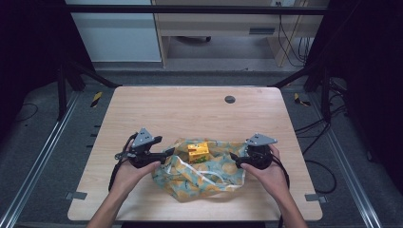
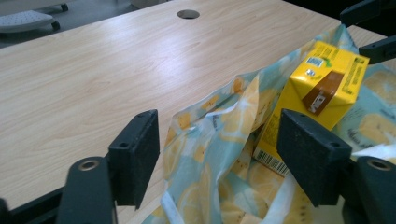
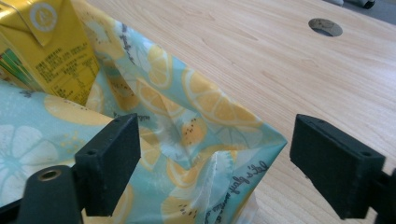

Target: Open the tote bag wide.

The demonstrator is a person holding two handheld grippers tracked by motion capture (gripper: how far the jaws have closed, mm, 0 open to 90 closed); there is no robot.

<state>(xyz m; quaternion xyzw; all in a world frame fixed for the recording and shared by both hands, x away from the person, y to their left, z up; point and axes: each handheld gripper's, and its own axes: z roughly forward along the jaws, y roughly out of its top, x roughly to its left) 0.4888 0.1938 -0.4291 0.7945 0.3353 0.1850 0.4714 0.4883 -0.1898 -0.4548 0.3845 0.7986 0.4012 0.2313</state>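
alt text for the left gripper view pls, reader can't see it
A yellow drink carton stands in a crumpled lemon-print bag on a light wooden table. The open left gripper straddles the bag's edge, jaws apart. A round hole sits at the far side.

Light wood-grain table, rounded corners, with a round cable hole toward its far edge. A lemon-print bag lies crumpled directly on it between the left gripper and right gripper.
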